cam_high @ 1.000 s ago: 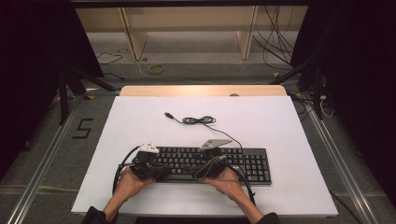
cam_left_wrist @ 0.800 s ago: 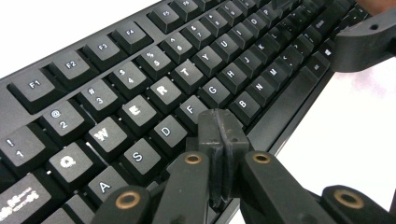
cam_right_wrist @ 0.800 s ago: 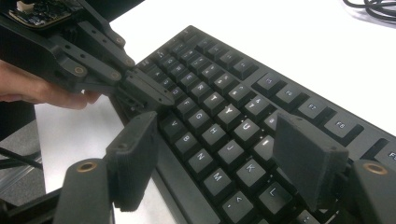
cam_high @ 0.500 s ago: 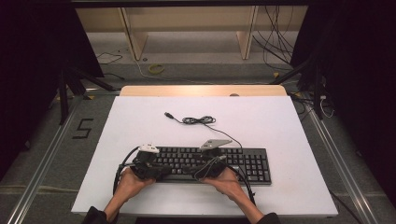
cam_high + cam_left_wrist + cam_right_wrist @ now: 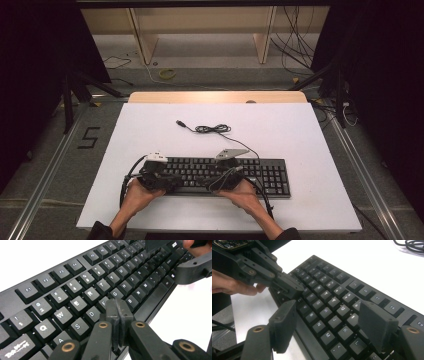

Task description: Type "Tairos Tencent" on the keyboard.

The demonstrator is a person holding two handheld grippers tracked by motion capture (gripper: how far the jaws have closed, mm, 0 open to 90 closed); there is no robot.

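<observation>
A black keyboard (image 5: 260, 175) lies near the front of the white table (image 5: 300, 135), its cable (image 5: 212, 129) coiled behind it and ending in a USB plug. My left gripper (image 5: 174, 183) is over the keyboard's left half. In the left gripper view its jaws are pressed together, and the gripper (image 5: 117, 308) has its tips just above the F and G keys of the keyboard (image 5: 75, 290). My right gripper (image 5: 209, 183) hovers over the middle keys. In the right gripper view this gripper (image 5: 329, 317) stands wide open above the keyboard (image 5: 329, 297), holding nothing. The left gripper (image 5: 288, 286) shows there, tips over the left keys.
Bare white tabletop lies behind and to both sides of the keyboard. A wooden strip (image 5: 215, 97) edges the far side of the table. Beyond it are cables on the floor and wooden shelf legs. Dark curtains flank both sides.
</observation>
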